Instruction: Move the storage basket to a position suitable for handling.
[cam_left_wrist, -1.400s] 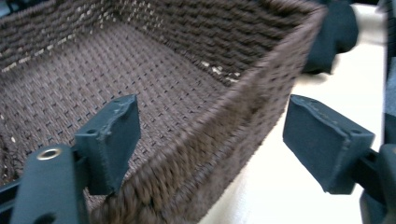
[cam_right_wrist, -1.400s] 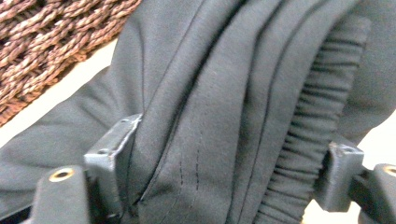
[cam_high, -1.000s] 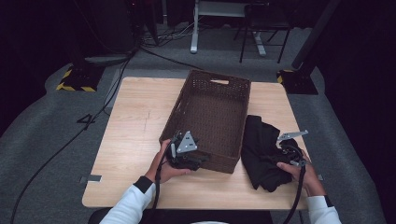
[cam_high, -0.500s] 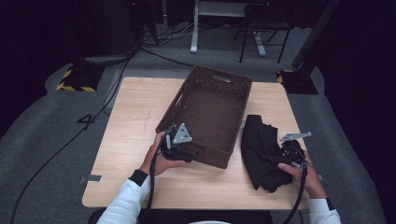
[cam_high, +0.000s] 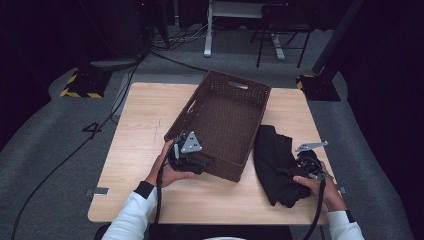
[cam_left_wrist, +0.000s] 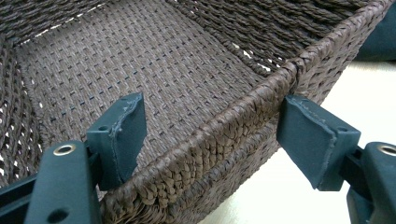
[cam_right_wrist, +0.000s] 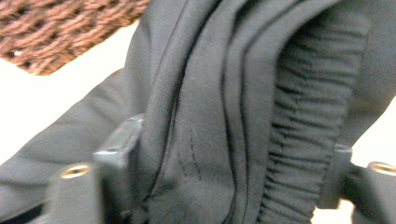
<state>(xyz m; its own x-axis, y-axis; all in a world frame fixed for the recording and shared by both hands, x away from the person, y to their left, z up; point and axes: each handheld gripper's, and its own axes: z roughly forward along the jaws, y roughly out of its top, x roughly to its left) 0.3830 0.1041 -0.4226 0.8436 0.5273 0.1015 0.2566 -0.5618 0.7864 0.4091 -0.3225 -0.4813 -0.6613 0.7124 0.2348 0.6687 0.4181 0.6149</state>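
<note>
From my seat the right gripper view is soft with blur, so the seams on the black garment (cam_right_wrist: 224, 112) smear and I can't read its cut; it runs off the top, right and bottom edges. My right gripper (cam_right_wrist: 229, 186) has its pads largely buried behind the folds at the lower left and lower right, so I cannot tell whether they press the cloth. In the left gripper view the wicker basket (cam_left_wrist: 187, 93) is cut off at the top and left edges. In the high view the left gripper (cam_high: 200, 161) has its tips hidden against the basket wall, and my forearms are clipped at the bottom edge.
</note>
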